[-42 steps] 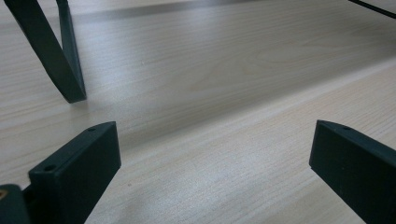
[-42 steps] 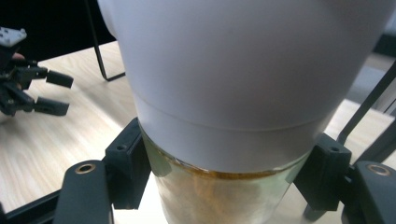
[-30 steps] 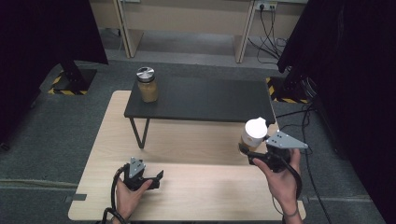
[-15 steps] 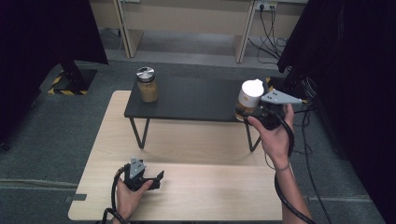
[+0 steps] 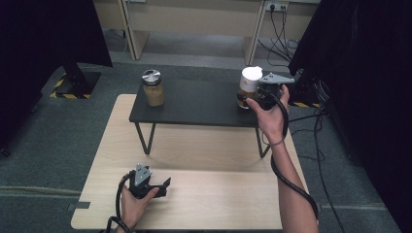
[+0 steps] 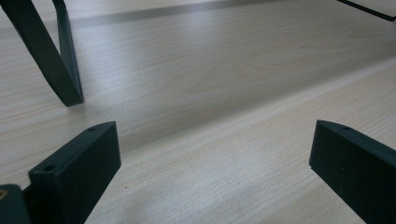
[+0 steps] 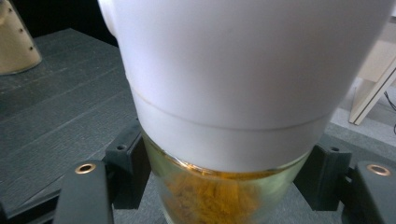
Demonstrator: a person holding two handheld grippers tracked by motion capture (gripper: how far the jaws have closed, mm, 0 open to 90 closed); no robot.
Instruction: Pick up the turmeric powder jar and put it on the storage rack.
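Right gripper (image 5: 250, 94) clamps white-lidded jar (image 5: 249, 86) (over black shelf (image 5: 194, 104)).

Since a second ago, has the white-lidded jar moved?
Yes. The white-lidded jar, clamped in the right gripper, went from beside the wooden table's right edge up and away, to over the black shelf at its right end.

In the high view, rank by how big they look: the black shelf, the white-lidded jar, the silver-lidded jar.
1. black shelf, largest by far.
2 and 3. white-lidded jar and silver-lidded jar look about alike; the white-lidded one is partly hidden by the right gripper, so no ranking.
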